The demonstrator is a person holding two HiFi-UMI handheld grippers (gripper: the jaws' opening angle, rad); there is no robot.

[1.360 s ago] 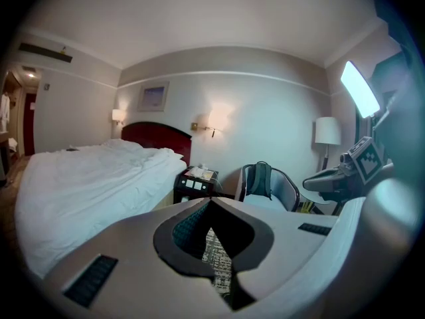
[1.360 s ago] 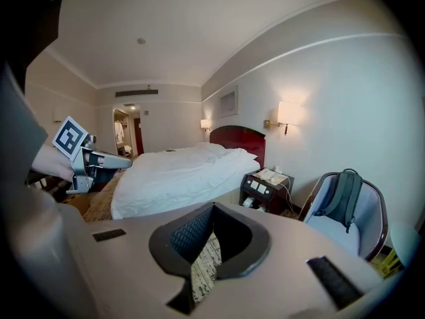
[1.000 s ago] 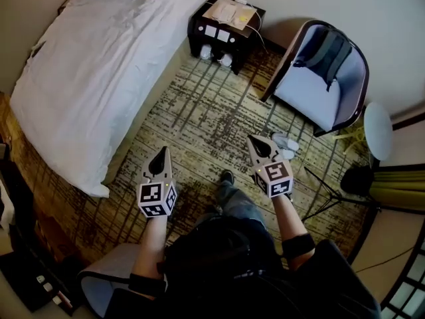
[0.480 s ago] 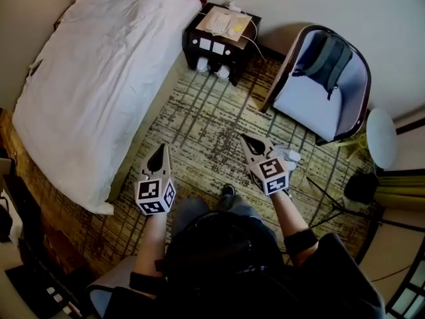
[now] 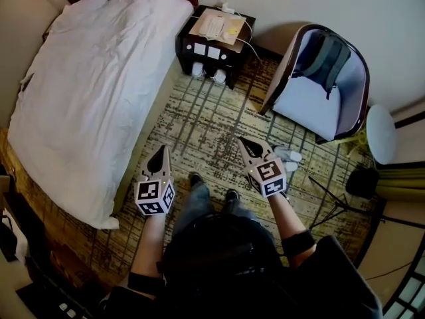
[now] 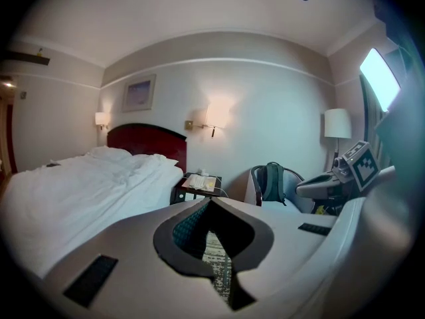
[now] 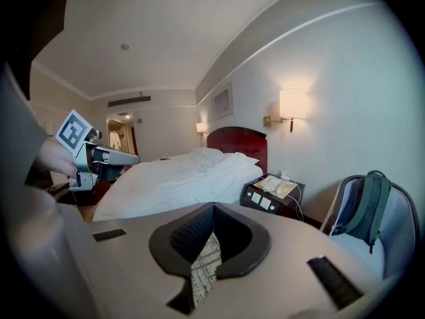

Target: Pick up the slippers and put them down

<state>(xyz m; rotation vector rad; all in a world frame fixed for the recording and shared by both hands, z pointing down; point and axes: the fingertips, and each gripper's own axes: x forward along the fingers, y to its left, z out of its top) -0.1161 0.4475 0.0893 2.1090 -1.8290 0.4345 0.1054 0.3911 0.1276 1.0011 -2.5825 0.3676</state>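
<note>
**Both claws shut, nothing held**

The left claw and right claw are held out ahead of the person, side by side and well apart, tips tilted slightly downward. Each claw's jaws are pressed together with nothing between them. The left forearm and right forearm reach forward.

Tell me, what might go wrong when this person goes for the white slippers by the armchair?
The slippers lie close to the black stand legs, so a foot might catch there. Both the left gripper and right gripper are shut and empty; they must open before any grab.
</note>
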